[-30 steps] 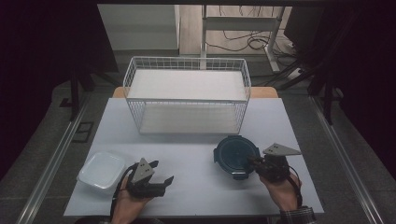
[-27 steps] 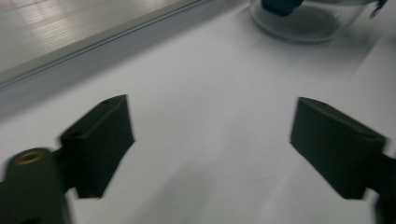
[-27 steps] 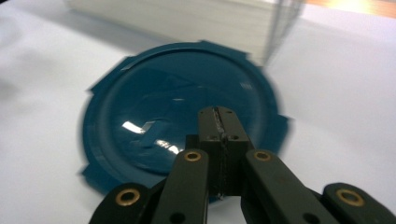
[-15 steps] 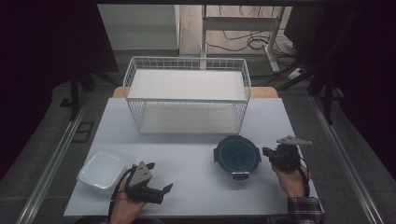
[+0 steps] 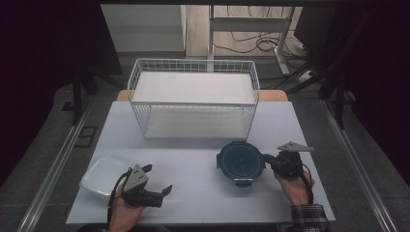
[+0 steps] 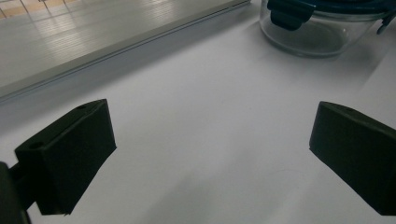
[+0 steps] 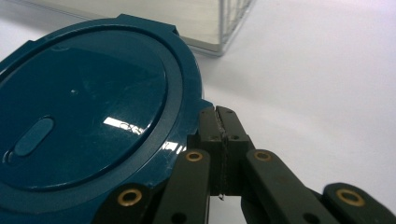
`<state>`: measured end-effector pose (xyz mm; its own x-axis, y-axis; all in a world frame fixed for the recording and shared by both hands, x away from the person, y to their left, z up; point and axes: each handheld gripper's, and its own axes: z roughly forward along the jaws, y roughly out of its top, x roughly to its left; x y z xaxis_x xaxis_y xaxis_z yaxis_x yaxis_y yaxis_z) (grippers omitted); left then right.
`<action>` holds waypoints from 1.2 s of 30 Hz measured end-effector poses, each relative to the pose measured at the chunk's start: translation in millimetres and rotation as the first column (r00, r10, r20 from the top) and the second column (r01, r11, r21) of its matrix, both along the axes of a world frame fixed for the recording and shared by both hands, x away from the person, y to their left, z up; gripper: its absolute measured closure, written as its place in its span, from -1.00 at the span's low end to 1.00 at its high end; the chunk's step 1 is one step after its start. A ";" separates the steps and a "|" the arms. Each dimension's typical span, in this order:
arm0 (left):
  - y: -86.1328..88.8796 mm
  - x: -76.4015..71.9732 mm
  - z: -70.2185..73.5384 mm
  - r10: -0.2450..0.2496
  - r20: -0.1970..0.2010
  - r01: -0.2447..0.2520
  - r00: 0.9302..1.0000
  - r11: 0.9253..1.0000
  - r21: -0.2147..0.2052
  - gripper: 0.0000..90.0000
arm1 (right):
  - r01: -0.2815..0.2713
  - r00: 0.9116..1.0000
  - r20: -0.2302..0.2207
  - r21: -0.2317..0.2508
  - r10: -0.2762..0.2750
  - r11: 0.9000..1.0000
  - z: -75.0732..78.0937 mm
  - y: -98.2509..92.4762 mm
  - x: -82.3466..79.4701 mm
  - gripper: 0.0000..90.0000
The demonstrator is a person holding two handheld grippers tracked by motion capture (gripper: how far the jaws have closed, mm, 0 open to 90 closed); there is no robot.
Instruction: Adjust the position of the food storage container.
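Note:
A round glass container with a dark teal clip lid (image 5: 240, 162) stands on the white table (image 5: 203, 193), right of centre. My right gripper (image 5: 267, 158) is shut, with its tips against the lid's right rim (image 7: 187, 93). In the right gripper view the jaws (image 7: 222, 116) are pressed together with nothing between them. My left gripper (image 5: 158, 180) lies low near the front left, pointing right toward the container (image 6: 317, 28). Its jaws (image 6: 205, 154) have just been opening and stand wide apart over bare table.
A white square dish (image 5: 102, 173) lies just left of the left gripper. A white wire basket (image 5: 193, 104) stands at the middle back of the table. The table's front edge is close below both hands.
The left jaws have spread wider and that hand has barely shifted. The right gripper slid off to the right of the container, then came back to the lid's right rim.

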<state>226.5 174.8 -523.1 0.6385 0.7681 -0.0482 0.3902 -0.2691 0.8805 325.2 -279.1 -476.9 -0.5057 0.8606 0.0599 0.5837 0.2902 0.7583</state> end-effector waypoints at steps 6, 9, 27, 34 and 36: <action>-1.4 -0.8 -0.2 -0.008 0.002 0.008 1.000 1.000 0.003 -1.00 | -0.035 0.999 -0.003 0.030 0.036 0.999 -2.2 19.6 -4.6 0.99; -1.3 -1.0 -0.1 -0.006 0.004 0.006 1.000 1.000 0.010 -1.00 | -0.065 0.998 -0.002 0.043 0.065 0.997 -2.9 32.6 -7.0 0.99; -4.0 -1.2 -1.9 -0.011 -0.019 0.012 1.000 0.999 0.039 -0.96 | -0.152 0.988 0.002 0.091 0.152 0.984 -8.0 77.9 -14.3 0.99; -6.1 -0.5 -2.0 0.009 -0.061 -0.006 0.998 0.999 0.041 -0.95 | -0.196 0.980 -0.010 0.137 0.199 0.971 -5.5 84.9 -13.5 0.99; -6.1 -0.8 -1.3 0.009 -0.064 -0.006 0.998 0.999 0.040 -0.95 | -0.202 0.979 0.029 0.107 0.200 0.973 0.9 80.8 -18.5 0.97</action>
